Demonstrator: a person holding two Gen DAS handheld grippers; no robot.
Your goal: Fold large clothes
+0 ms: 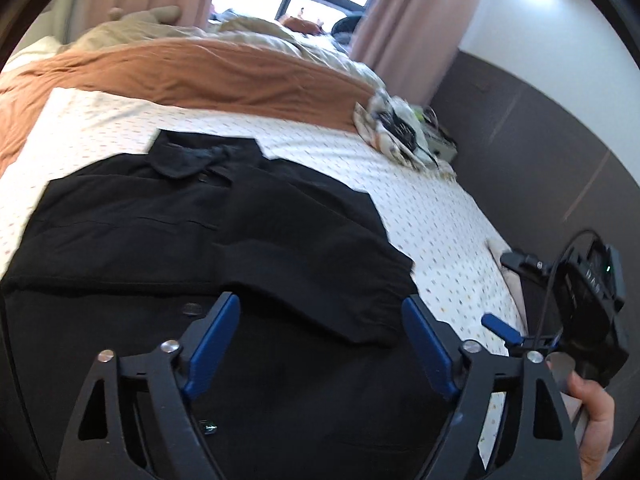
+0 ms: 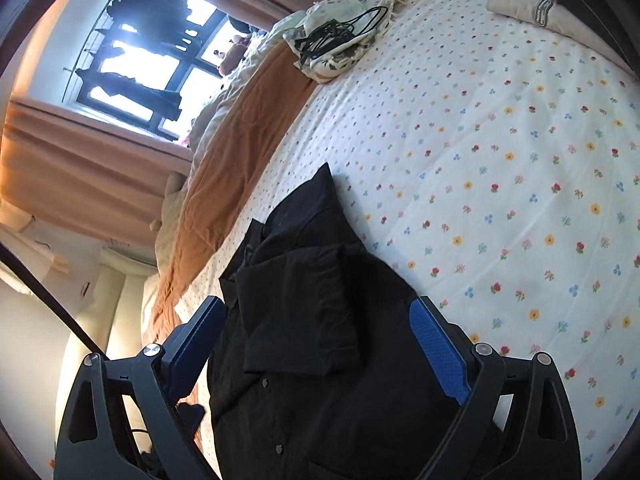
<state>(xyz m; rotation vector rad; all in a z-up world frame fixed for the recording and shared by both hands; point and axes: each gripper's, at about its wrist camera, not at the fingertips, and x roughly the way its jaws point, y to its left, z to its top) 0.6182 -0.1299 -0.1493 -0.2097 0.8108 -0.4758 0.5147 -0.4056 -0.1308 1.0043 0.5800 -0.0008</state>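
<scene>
A large black button shirt (image 1: 200, 216) lies flat on the floral bedsheet (image 1: 420, 208), collar toward the far side, with one sleeve folded across its front. My left gripper (image 1: 320, 320) is open and empty, hovering over the shirt's lower part. The right gripper (image 1: 500, 326) shows at the right edge of the left wrist view, held in a hand beside the bed. In the right wrist view the shirt (image 2: 304, 320) lies between the open, empty fingers of my right gripper (image 2: 320, 328), with the folded sleeve on top.
An orange blanket (image 1: 208, 72) and cream duvet (image 1: 256, 28) cover the far half of the bed. A patterned cloth with black cables (image 2: 336, 40) lies near the bed's corner. A cream folded item (image 2: 524, 4) sits at the bed edge. Pink curtains (image 1: 404, 12) frame a window.
</scene>
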